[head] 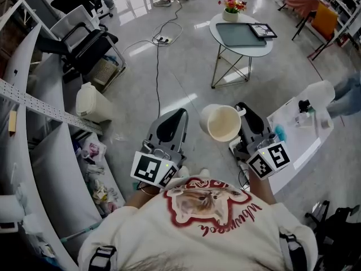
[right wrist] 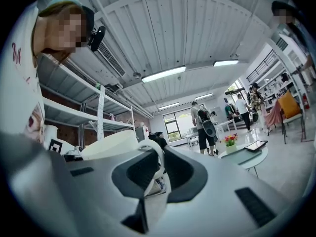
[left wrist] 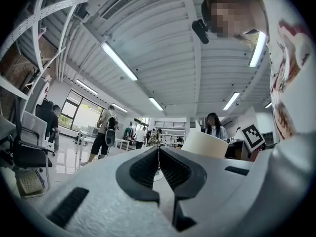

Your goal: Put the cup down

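A cream cup (head: 222,122) hangs in the air at chest height, tipped so that its open mouth faces the head camera. My right gripper (head: 243,111) is shut on its handle; in the right gripper view the white handle (right wrist: 154,158) sits pinched between the dark pads, with the cup body (right wrist: 112,143) to the left. My left gripper (head: 178,116) is beside the cup on its left, shut and holding nothing. In the left gripper view its pads (left wrist: 148,166) meet along a thin line, and the cup (left wrist: 205,143) shows to the right.
A white table (head: 304,143) with a bottle and small items stands at the right, close to my right gripper. Farther off is a round table (head: 241,48) with a tray, tablet and flowers. A white bin (head: 92,103), office chair (head: 86,43), shelving (head: 34,103) and floor cable (head: 157,66) lie left.
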### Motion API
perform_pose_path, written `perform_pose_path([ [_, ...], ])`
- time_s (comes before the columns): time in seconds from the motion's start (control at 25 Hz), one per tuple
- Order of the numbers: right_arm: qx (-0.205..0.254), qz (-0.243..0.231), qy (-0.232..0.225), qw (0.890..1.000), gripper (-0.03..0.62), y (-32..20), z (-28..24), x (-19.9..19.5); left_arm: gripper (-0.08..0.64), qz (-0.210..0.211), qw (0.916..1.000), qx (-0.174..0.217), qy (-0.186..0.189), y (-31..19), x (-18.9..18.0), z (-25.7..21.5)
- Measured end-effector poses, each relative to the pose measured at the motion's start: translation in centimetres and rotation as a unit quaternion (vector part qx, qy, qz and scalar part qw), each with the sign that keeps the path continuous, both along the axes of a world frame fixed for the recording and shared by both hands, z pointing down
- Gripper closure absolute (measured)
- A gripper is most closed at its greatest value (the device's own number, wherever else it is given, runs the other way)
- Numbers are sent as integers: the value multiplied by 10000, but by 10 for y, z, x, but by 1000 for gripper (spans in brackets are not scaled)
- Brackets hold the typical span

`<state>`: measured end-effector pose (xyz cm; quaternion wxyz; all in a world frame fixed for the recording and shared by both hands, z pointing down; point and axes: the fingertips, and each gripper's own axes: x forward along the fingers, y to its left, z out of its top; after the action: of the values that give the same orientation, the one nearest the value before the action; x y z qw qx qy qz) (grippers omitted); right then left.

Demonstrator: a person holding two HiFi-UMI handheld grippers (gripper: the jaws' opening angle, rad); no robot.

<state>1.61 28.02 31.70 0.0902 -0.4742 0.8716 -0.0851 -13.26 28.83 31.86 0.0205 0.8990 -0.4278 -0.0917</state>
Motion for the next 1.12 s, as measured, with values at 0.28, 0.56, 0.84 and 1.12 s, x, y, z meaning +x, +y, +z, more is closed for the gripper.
perform_pose_path([
  [0.28, 64, 105, 116, 9999, 540, 2, 1, -10, 543, 33, 10000, 18, 38, -1, -10, 2],
  [0.56, 81, 269, 1, 9996, 540, 3, 4, -19, 543, 157, 9999, -1, 3, 1, -24, 9],
  [0.84, 17, 337, 49, 9994, 540, 4, 7, -23, 543, 230, 9997, 25, 46, -8, -30, 7],
  [1.12, 42, 436, -18, 9990, 540, -19, 8, -16, 543, 250, 9997, 41, 19, -32, -27, 10],
])
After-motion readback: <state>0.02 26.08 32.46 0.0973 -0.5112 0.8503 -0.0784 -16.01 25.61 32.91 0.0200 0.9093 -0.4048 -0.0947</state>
